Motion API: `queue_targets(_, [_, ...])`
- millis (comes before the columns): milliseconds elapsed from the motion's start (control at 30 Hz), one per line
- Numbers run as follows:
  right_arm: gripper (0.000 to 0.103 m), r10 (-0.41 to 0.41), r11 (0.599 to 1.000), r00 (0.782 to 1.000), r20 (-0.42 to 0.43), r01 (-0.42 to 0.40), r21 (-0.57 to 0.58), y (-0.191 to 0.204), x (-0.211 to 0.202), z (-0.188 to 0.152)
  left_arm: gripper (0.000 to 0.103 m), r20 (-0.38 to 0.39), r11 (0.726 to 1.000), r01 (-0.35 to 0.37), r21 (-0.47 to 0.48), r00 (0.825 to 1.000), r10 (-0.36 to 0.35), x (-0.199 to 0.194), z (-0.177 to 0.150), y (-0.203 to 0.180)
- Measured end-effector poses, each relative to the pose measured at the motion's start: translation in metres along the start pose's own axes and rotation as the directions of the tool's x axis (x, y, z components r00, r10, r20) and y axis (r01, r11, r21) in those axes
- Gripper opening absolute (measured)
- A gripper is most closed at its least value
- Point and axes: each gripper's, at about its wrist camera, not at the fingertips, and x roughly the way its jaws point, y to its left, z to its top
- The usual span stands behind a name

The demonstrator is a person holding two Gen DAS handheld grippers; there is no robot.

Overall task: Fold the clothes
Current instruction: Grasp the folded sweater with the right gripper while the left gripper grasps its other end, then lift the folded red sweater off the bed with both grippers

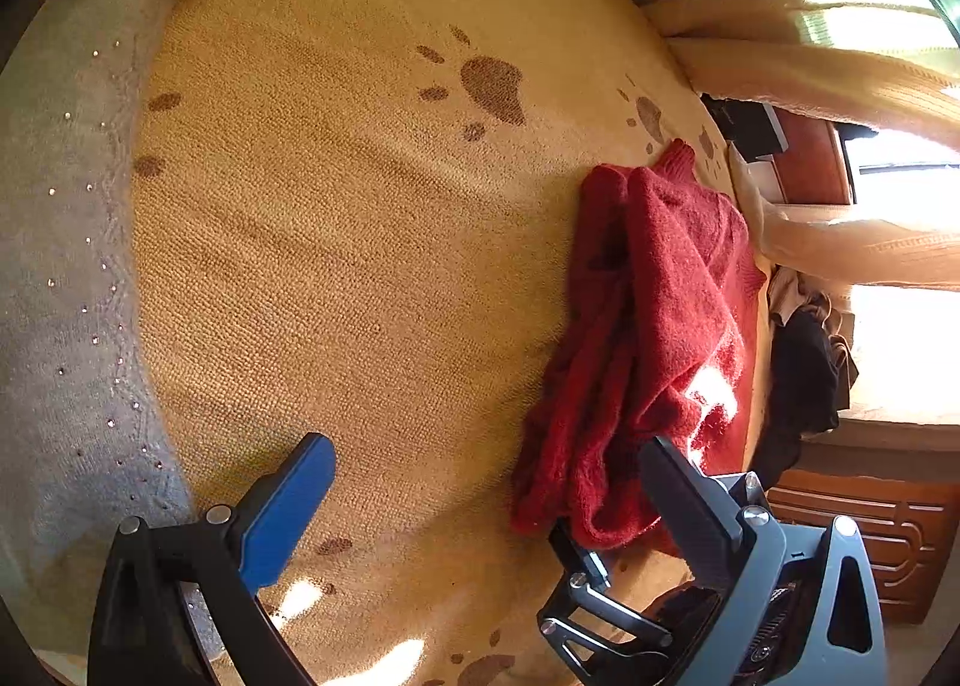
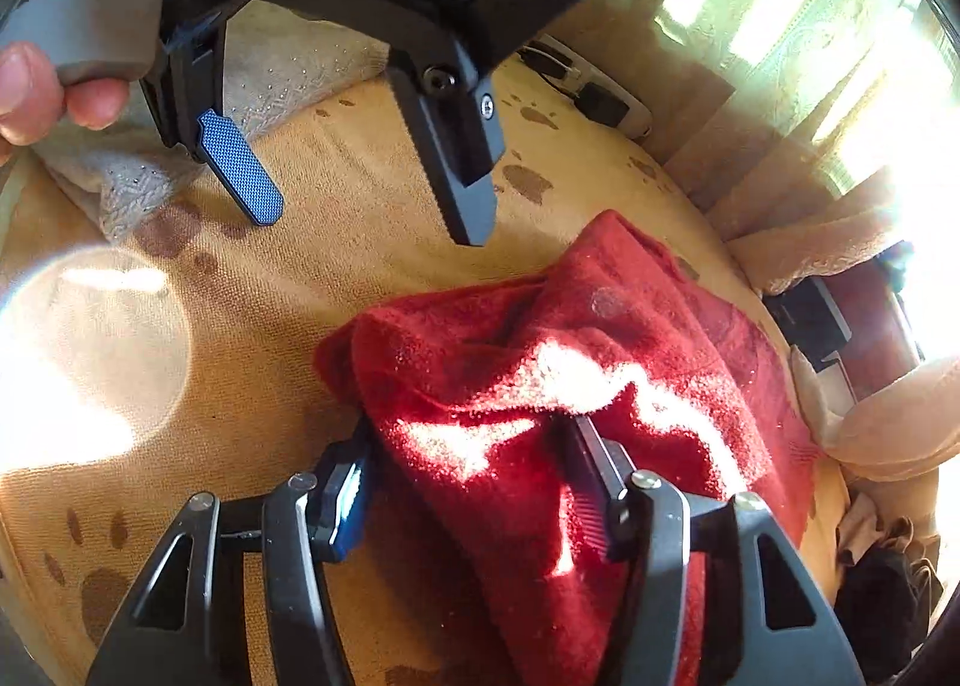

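Surface: tan blanket with brown paw prints, sunlit.
Red sweater: bunched on blanket, right side.
Right gripper: jaws part-closed around a thick fold of red sweater, fabric between the fingers.
Left gripper: wide open, holding nothing, above bare blanket just beside sweater.
Grey sweater: flat on blanket, far left.
Curtains: behind, backlit.

Right tool's fingertips buried in red sweater; sun glare over the yellow blanket
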Motion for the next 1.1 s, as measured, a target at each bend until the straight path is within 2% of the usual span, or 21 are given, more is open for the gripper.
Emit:
queue_targets(67, [0.034,0.047,0.991,0.999,0.006,-0.047,0.122,-0.023,-0.009,0.002,0.103,-0.004,0.999,0.038,-0.017,0.999,-0.038,-0.001,0.000,0.000])
queue_targets(133, [0.032,0.107,0.962,0.994,0.012,-0.106,0.250,-0.046,-0.014,0.002,0.103,-0.017,0.995,0.082,-0.048,0.996,-0.083,0.001,0.000,0.001])
queue_targets(233, [0.030,0.166,0.905,0.985,0.037,-0.167,0.390,-0.072,-0.021,-0.001,0.103,-0.051,0.970,0.204,-0.133,0.976,-0.212,0.009,-0.001,0.004])
queue_targets(333, [0.029,0.163,0.880,0.985,0.061,-0.173,0.441,-0.083,-0.031,-0.001,0.103,-0.081,0.927,0.300,-0.226,0.942,-0.325,0.019,-0.002,0.005])
queue_targets(400, [0.029,0.150,0.874,0.986,0.068,-0.164,0.457,-0.088,-0.035,-0.002,0.103,-0.078,0.917,0.310,-0.251,0.938,-0.338,0.023,-0.002,0.002])
queue_targets(467, [0.028,0.138,0.876,0.988,0.069,-0.154,0.457,-0.093,-0.036,-0.001,0.103,-0.066,0.902,0.336,-0.270,0.929,-0.365,0.024,0.000,0.000])
queue_targets(600, [0.028,0.135,0.889,0.989,0.067,-0.151,0.433,-0.092,-0.038,-0.001,0.103,-0.026,0.833,0.437,-0.339,0.881,-0.473,0.029,0.009,-0.007])
queue_targets(633, [0.028,0.133,0.893,0.989,0.068,-0.149,0.424,-0.090,-0.039,-0.002,0.103,-0.035,0.829,0.437,-0.349,0.878,-0.478,0.033,0.011,-0.011])
queue_targets(700, [0.028,0.127,0.902,0.990,0.070,-0.144,0.406,-0.085,-0.041,-0.003,0.103,-0.059,0.826,0.429,-0.366,0.875,-0.480,0.041,0.016,-0.018])
queue_targets(767, [0.029,0.120,0.909,0.990,0.073,-0.139,0.394,-0.083,-0.043,-0.002,0.103,-0.085,0.829,0.404,-0.386,0.880,-0.468,0.053,0.020,-0.026])
queue_targets(867, [0.029,0.107,0.919,0.991,0.076,-0.128,0.373,-0.080,-0.045,-0.003,0.103,-0.092,0.828,0.398,-0.394,0.880,-0.466,0.065,0.024,-0.038])
queue_targets(967, [0.029,0.093,0.932,0.993,0.078,-0.114,0.344,-0.077,-0.049,-0.004,0.103,-0.119,0.855,0.388,-0.345,0.885,-0.450,0.073,0.030,-0.057])
queue_targets(1033, [0.029,0.085,0.939,0.993,0.080,-0.107,0.327,-0.075,-0.051,-0.004,0.103,-0.149,0.886,0.350,-0.305,0.901,-0.407,0.078,0.034,-0.069])
queue_targets(1100, [0.029,0.087,0.941,0.993,0.083,-0.110,0.320,-0.073,-0.051,-0.005,0.103,-0.170,0.904,0.323,-0.279,0.910,-0.378,0.084,0.036,-0.076])
